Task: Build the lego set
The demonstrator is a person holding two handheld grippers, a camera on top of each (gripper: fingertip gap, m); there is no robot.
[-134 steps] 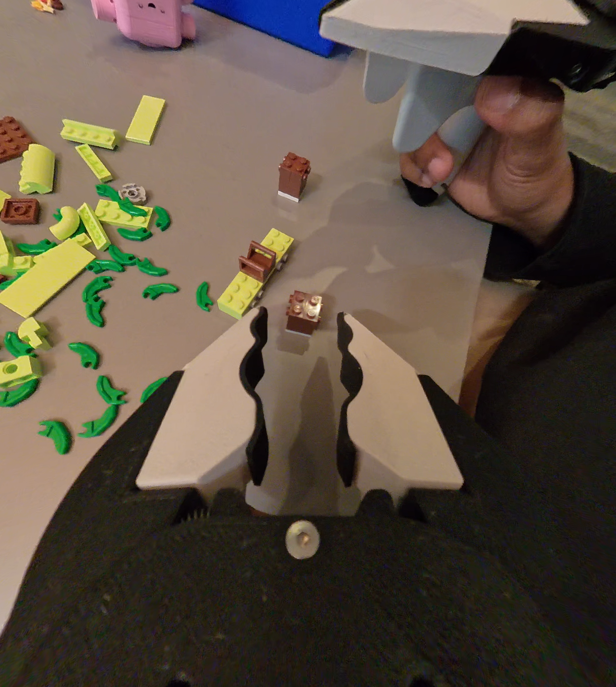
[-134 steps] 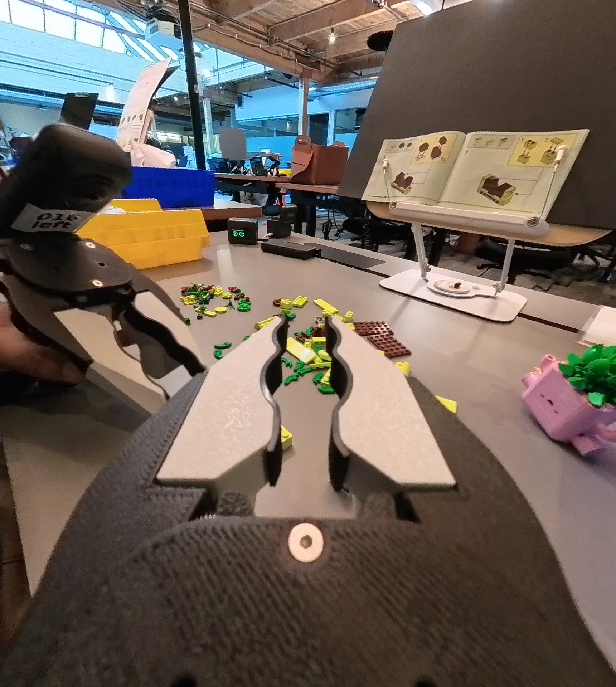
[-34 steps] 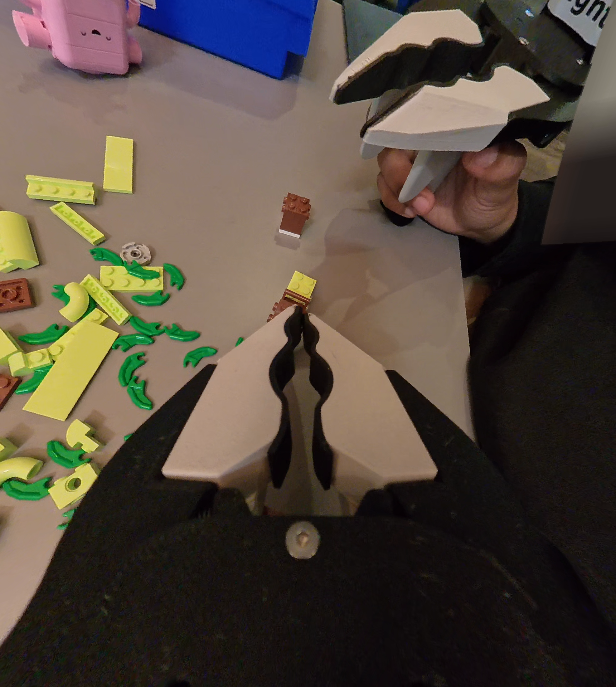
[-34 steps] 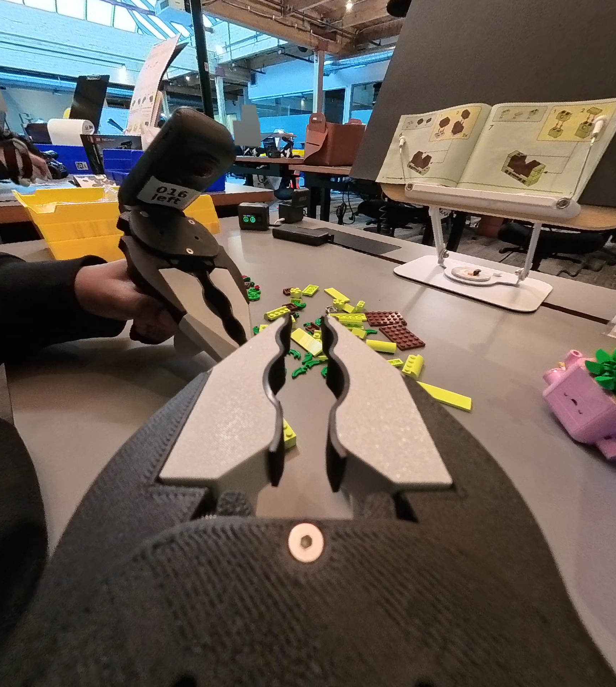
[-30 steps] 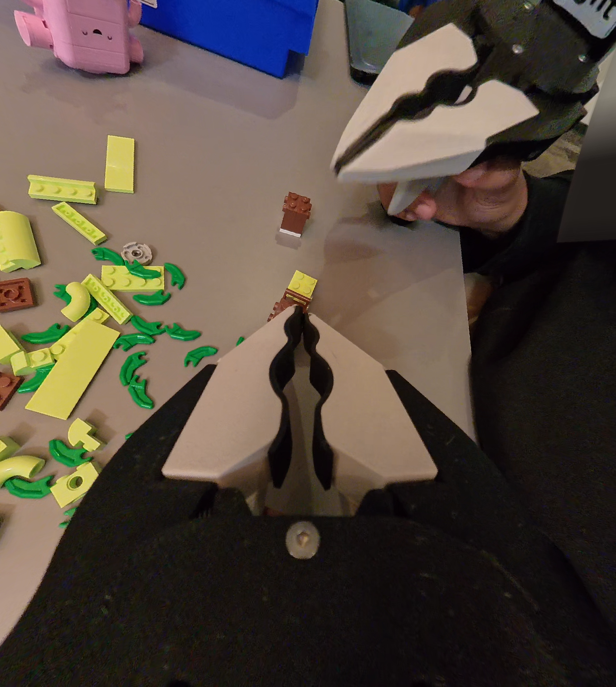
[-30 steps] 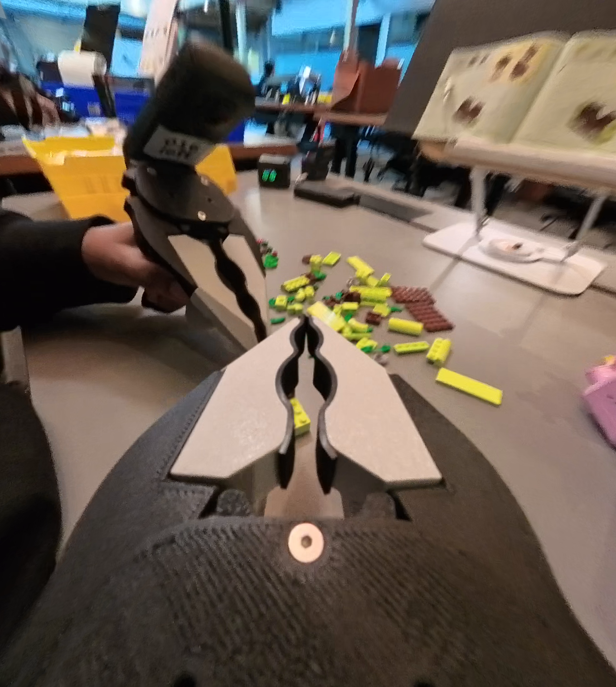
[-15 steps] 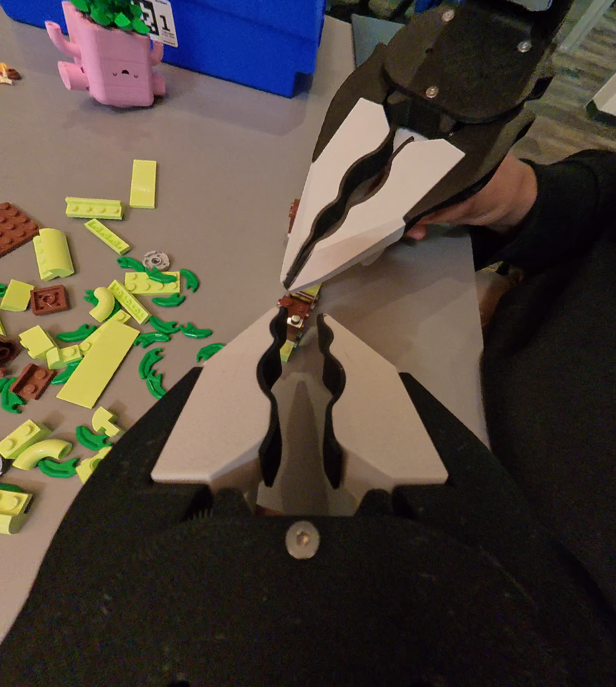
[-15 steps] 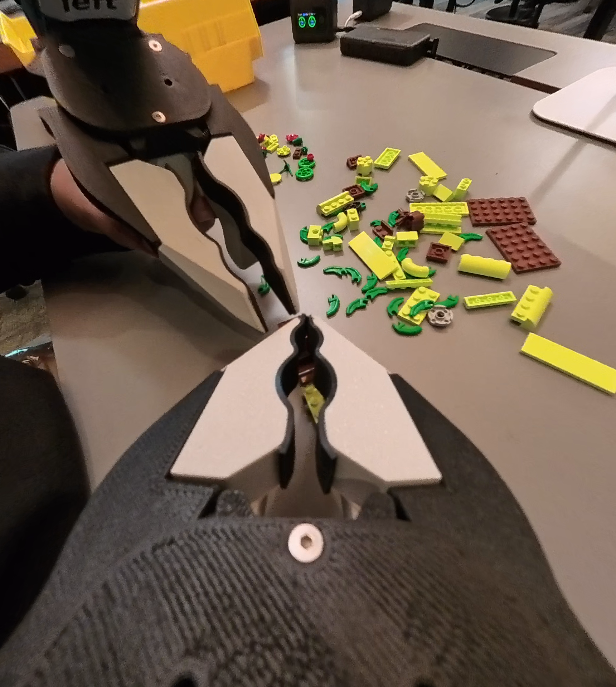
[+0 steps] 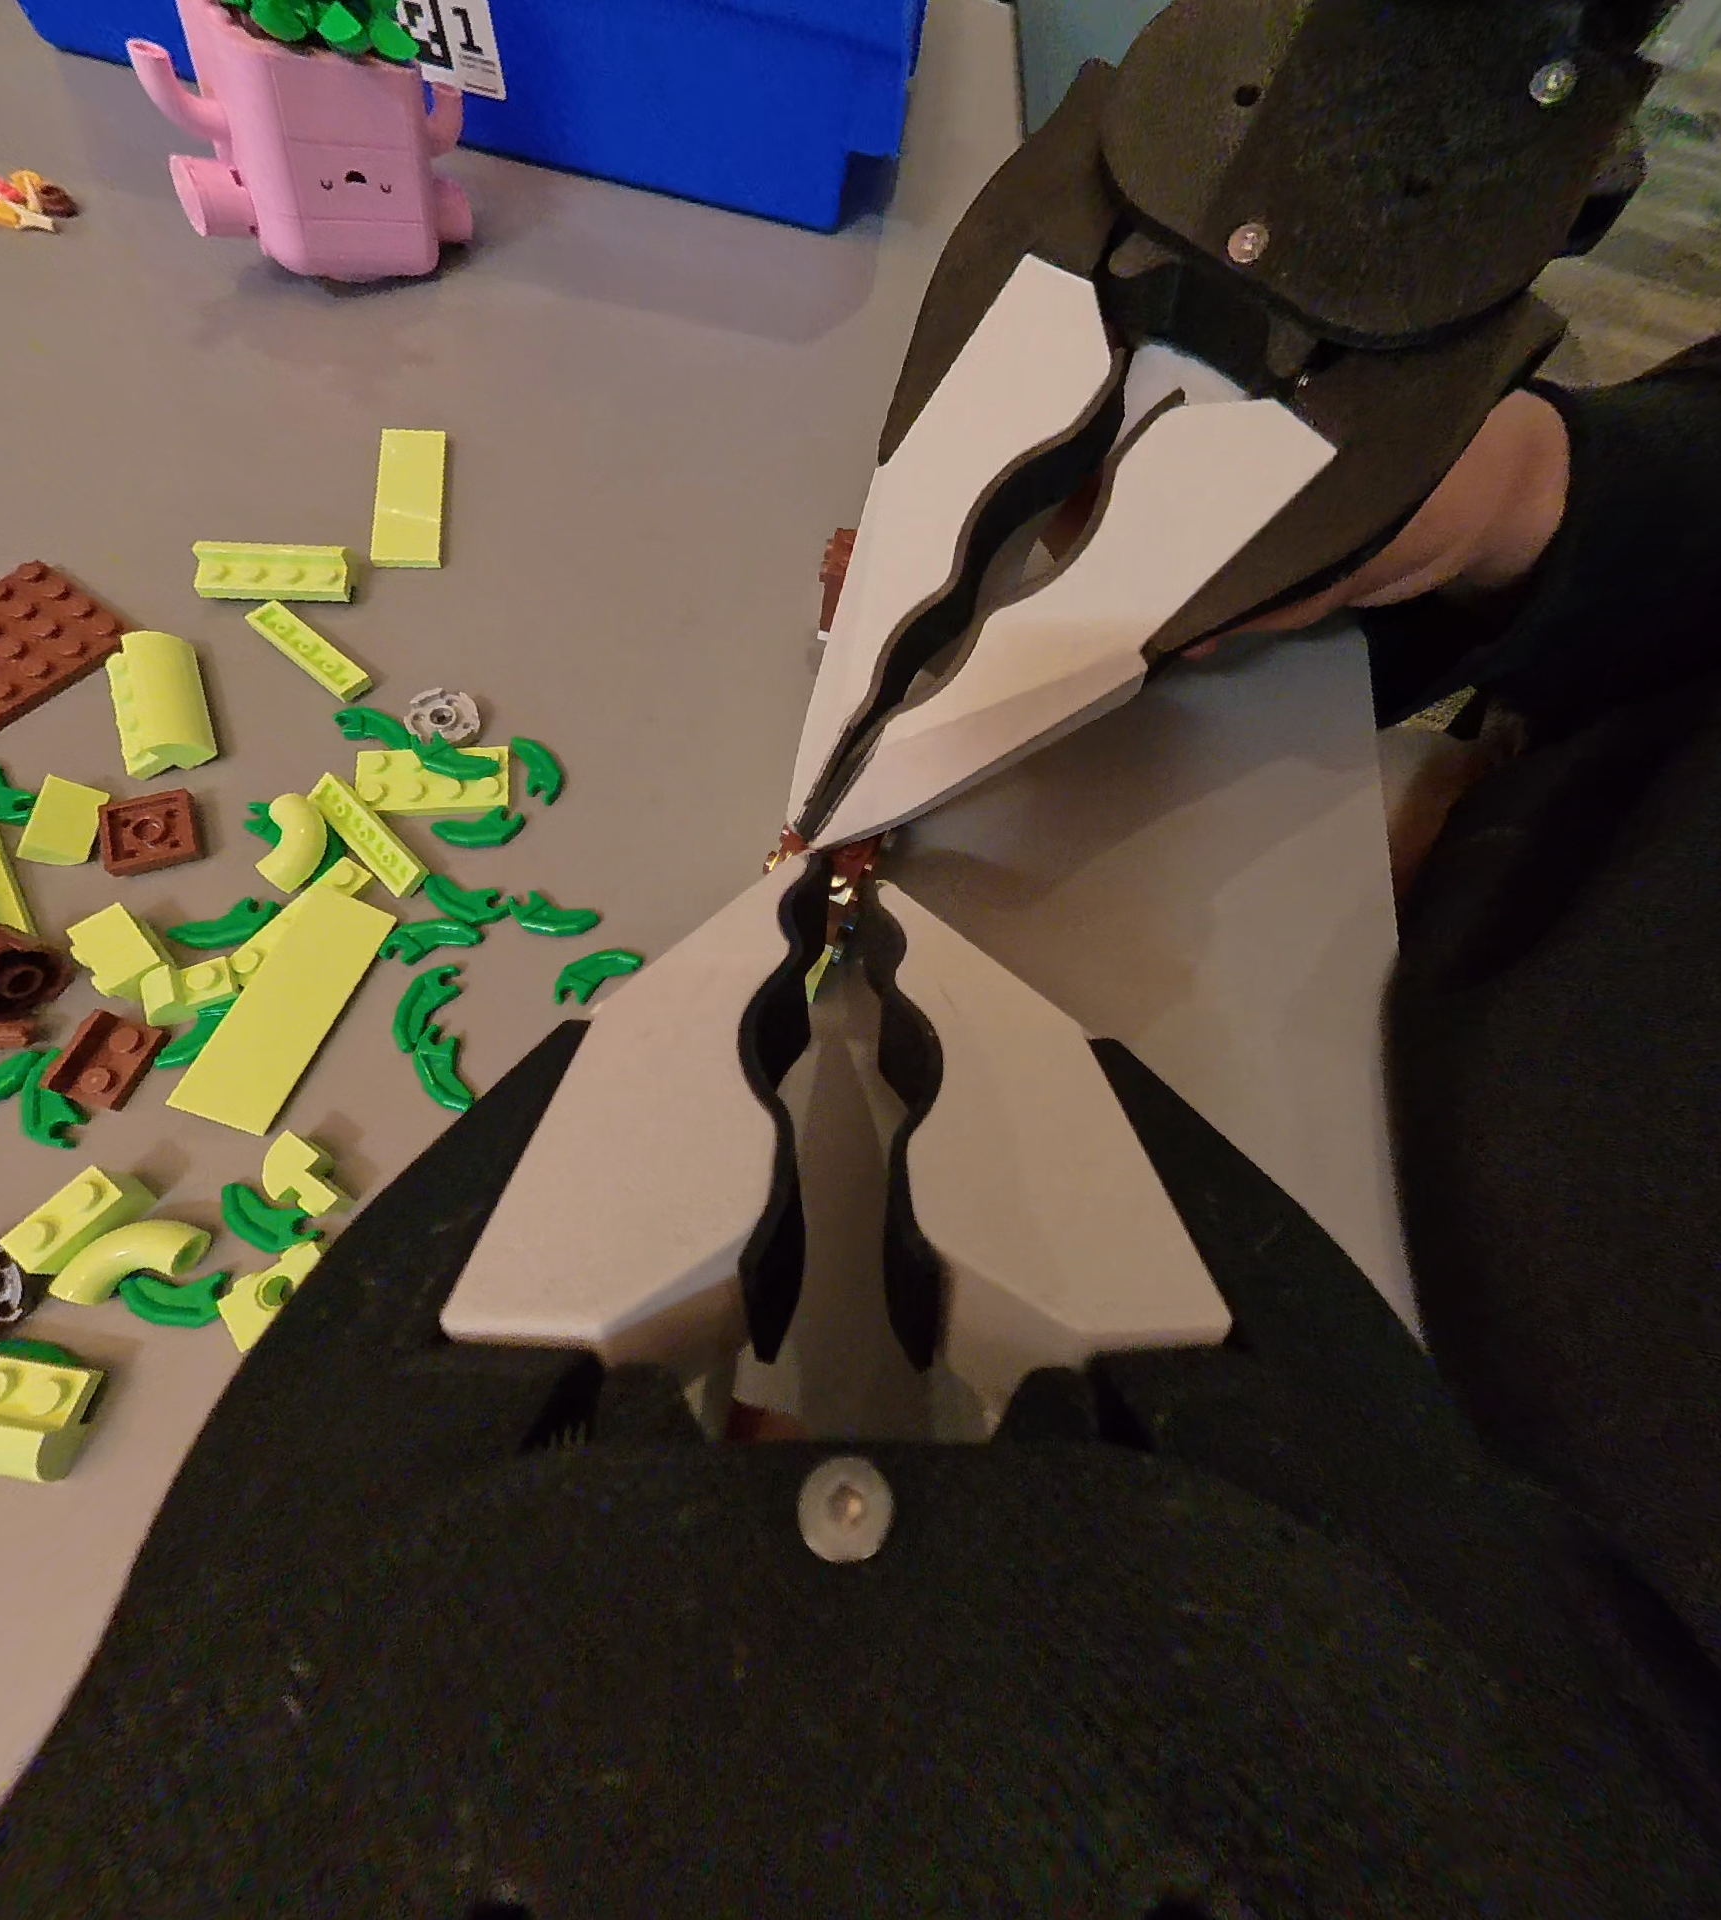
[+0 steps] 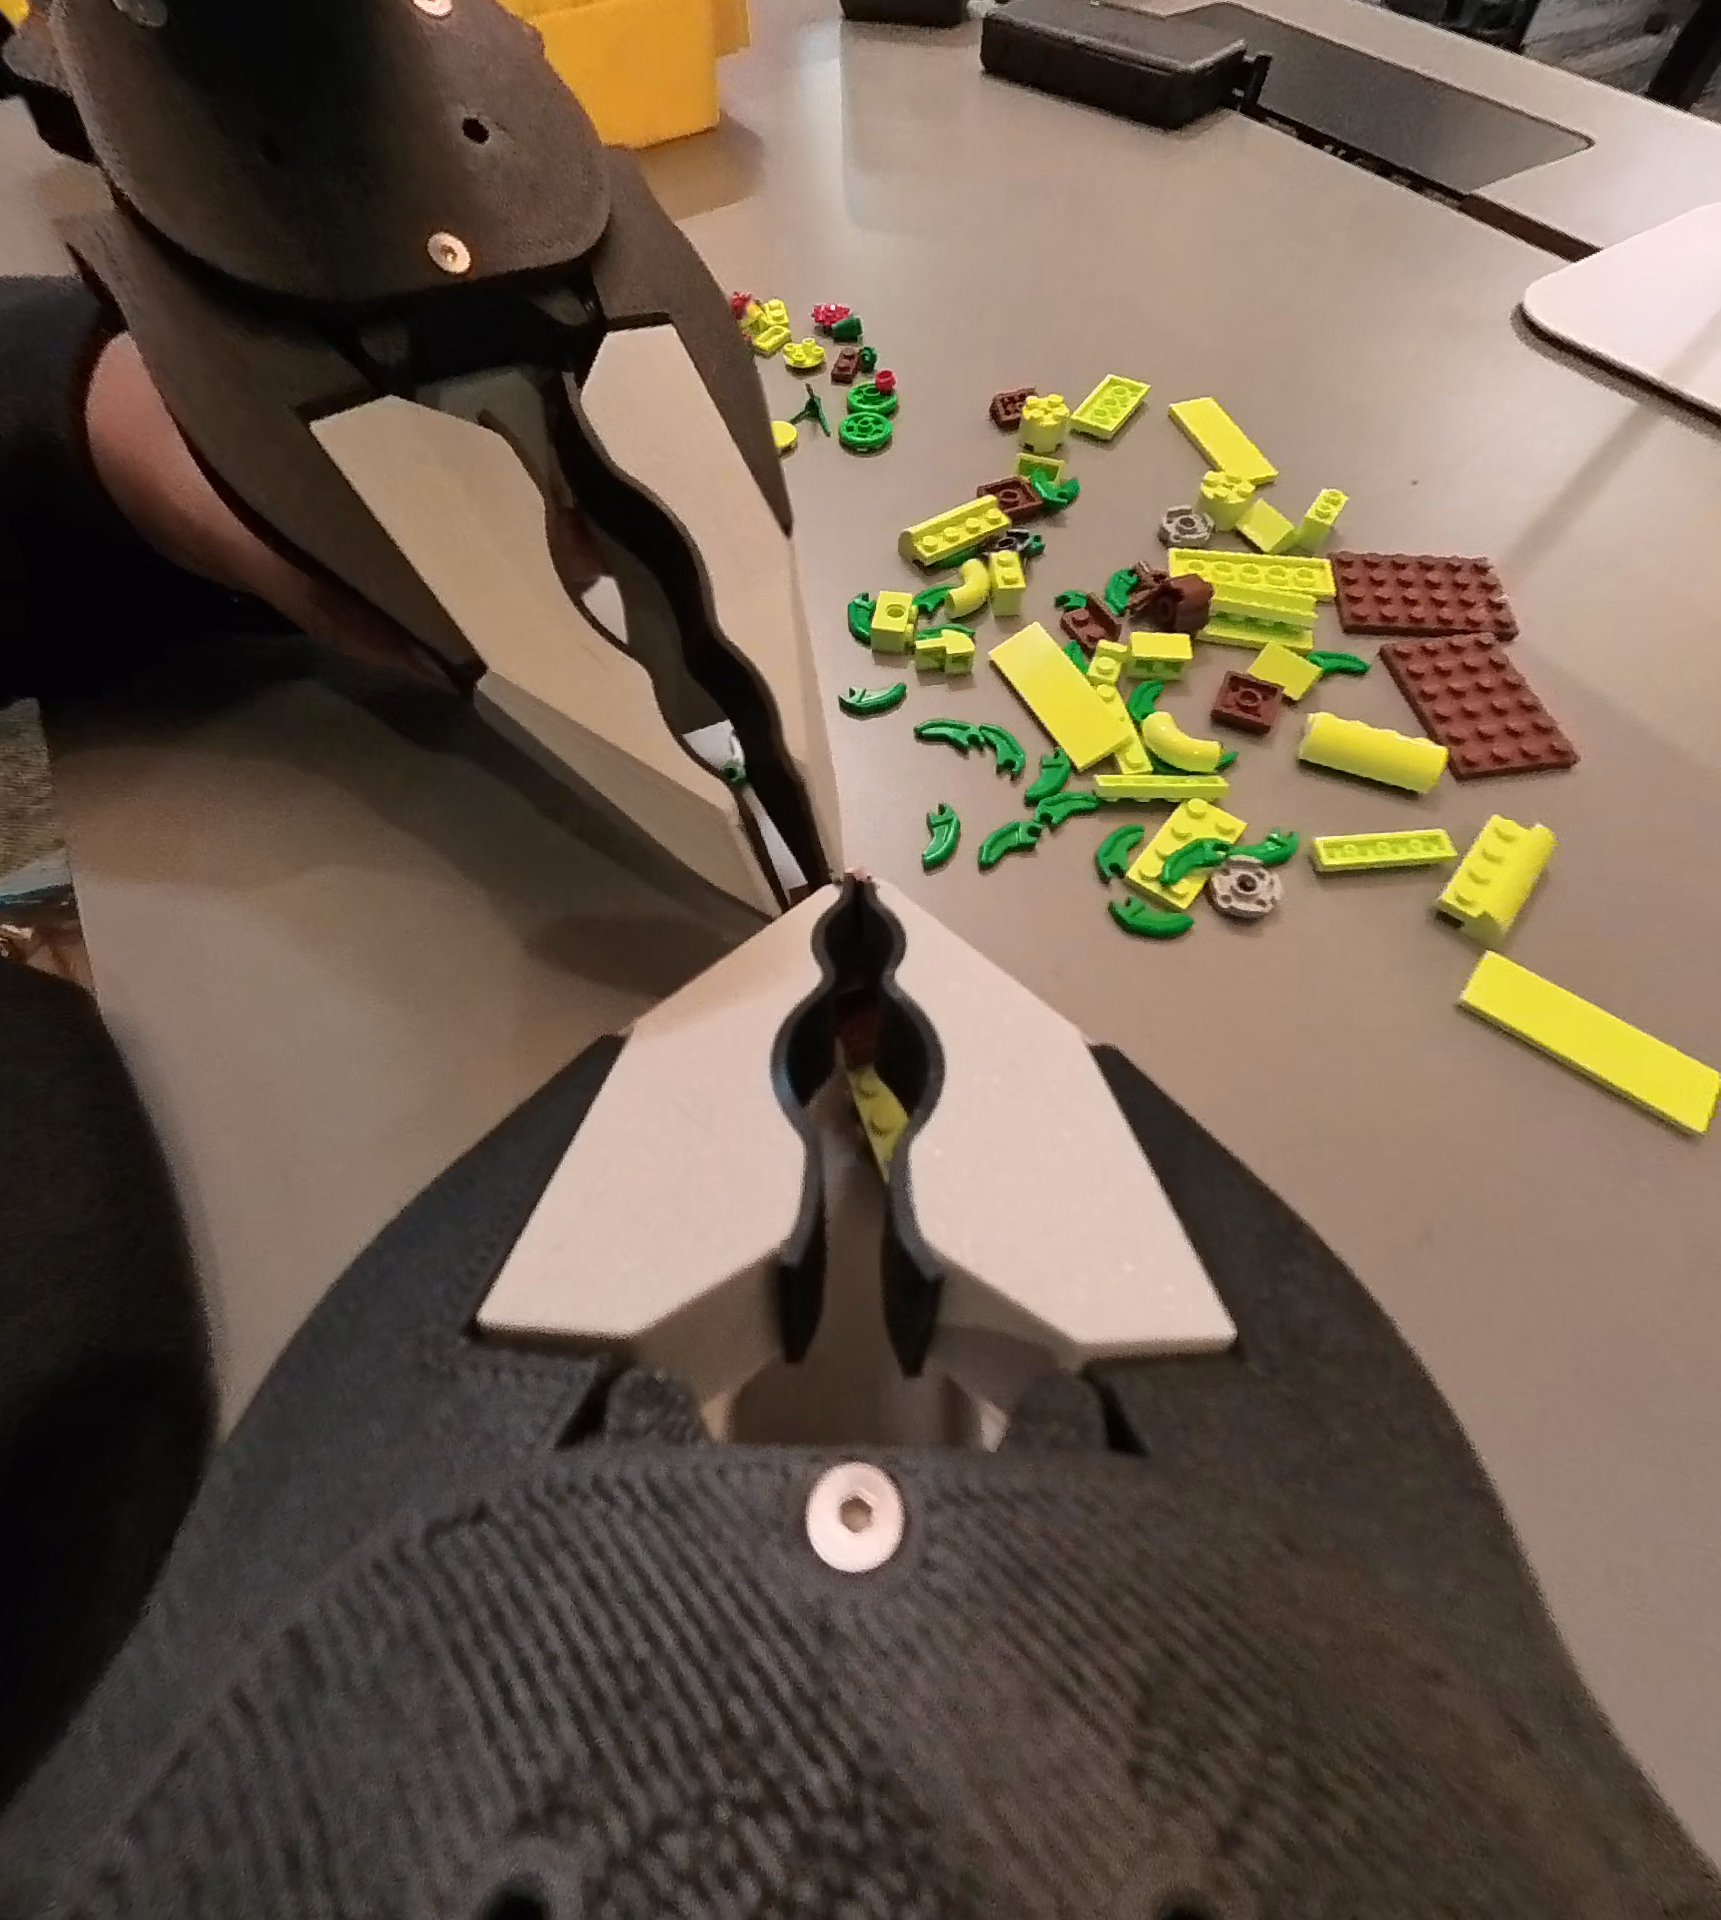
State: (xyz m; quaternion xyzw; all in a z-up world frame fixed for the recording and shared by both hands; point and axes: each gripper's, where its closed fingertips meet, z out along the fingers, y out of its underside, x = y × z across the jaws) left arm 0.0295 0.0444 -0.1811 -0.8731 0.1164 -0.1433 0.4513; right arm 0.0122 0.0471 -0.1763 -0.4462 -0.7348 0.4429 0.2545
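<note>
Left wrist view: the left gripper (image 9: 835, 894) is pointing toward 12 o'clock, its jaws narrowed around a small brown-and-lime assembly (image 9: 848, 883) at the tips. The right gripper (image 9: 814, 831) is descending from 1 o'clock, tips nearly together, pressing against the same assembly. Loose lime, green and brown pieces (image 9: 243, 914) are lying on the grey table (image 9: 627, 364) at 9 o'clock; a pink pot model (image 9: 326, 156) is standing at 11 o'clock before a blue bin (image 9: 710, 94).

Right wrist view: the right gripper (image 10: 854, 891) is closing tip to tip, and the brown-and-lime assembly (image 10: 866, 1081) is showing through the gap behind its tips. The left gripper (image 10: 804, 878) is meeting it from 11 o'clock, jaws narrow. Loose pieces (image 10: 1178, 665) are spreading at 2 o'clock.
</note>
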